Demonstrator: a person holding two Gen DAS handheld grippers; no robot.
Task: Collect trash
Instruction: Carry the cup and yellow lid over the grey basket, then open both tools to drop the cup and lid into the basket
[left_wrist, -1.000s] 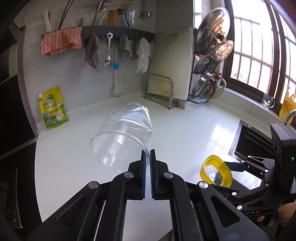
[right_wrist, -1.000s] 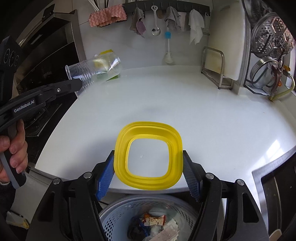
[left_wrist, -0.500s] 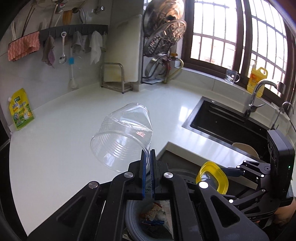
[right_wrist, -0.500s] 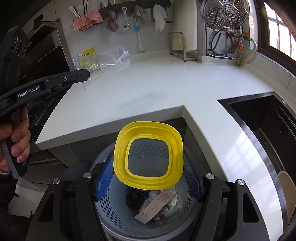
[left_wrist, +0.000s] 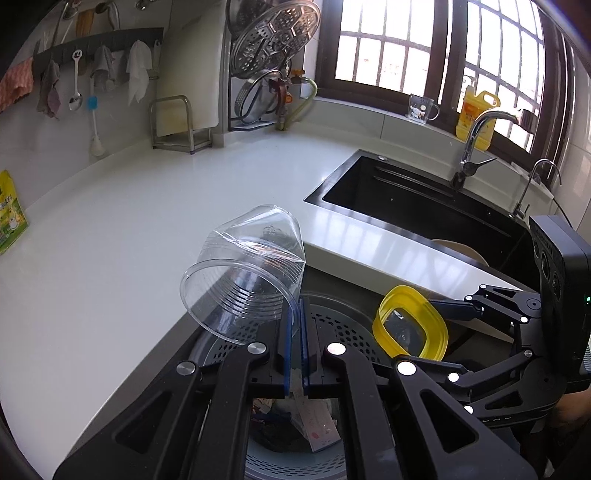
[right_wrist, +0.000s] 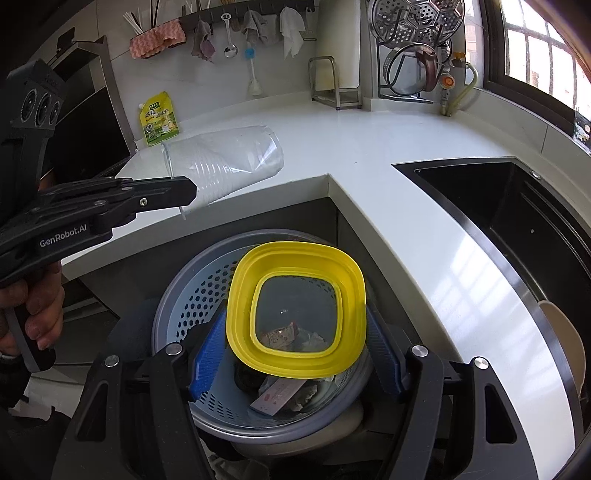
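Both claws have swung off the white desk (right_wrist: 369, 147) and now hang over the perforated trash basket (right_wrist: 192, 295) tucked below the desk's corner, beside the black sink (left_wrist: 406, 199). The left claw (left_wrist: 294, 343), jaws nearly together, pinches the rim of a clear plastic container (left_wrist: 243, 273), which juts out tilted above the basket's edge. The right claw (right_wrist: 295, 354), jaws set wide, grips a yellow-rimmed lid (right_wrist: 295, 306) by its two sides, almost flat over the basket's mouth, where wrappers (right_wrist: 277, 397) already lie. A second ago the lid was still above the desk; the carry looks done, and letting go appears to be the remaining step for both items.
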